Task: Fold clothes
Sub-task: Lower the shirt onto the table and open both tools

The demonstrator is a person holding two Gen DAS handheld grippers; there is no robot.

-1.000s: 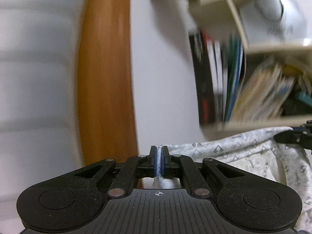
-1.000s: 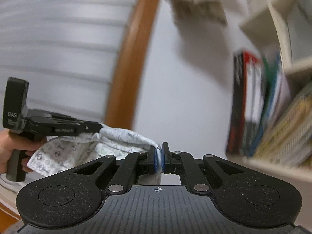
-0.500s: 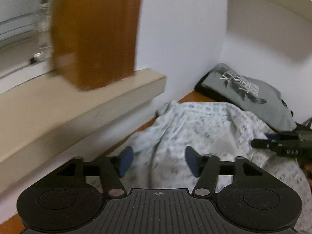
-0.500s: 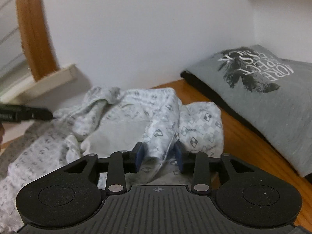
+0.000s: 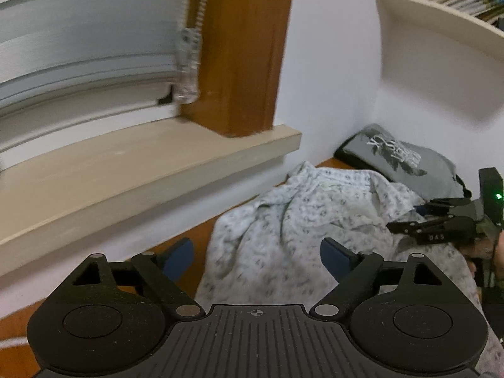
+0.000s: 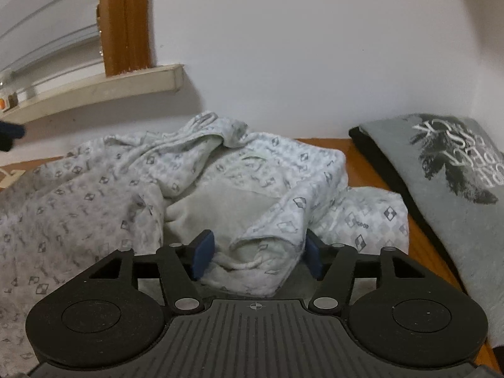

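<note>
A second ago both my jaws pinched the white diamond-patterned cotton garment (image 6: pixel 239 182) aloft; now my left gripper (image 5: pixel 255 253) and right gripper (image 6: pixel 256 253) gape wide, empty, and it lies crumpled on the orange wooden table (image 6: pixel 362 170), ready for regrasping.

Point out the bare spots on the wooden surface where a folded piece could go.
Little is bare. One strip of wooden surface runs between the patterned garment and the grey printed shirt. Another lies under the windowsill, left of the garment. The middle is crowded with crumpled cloth.
</note>
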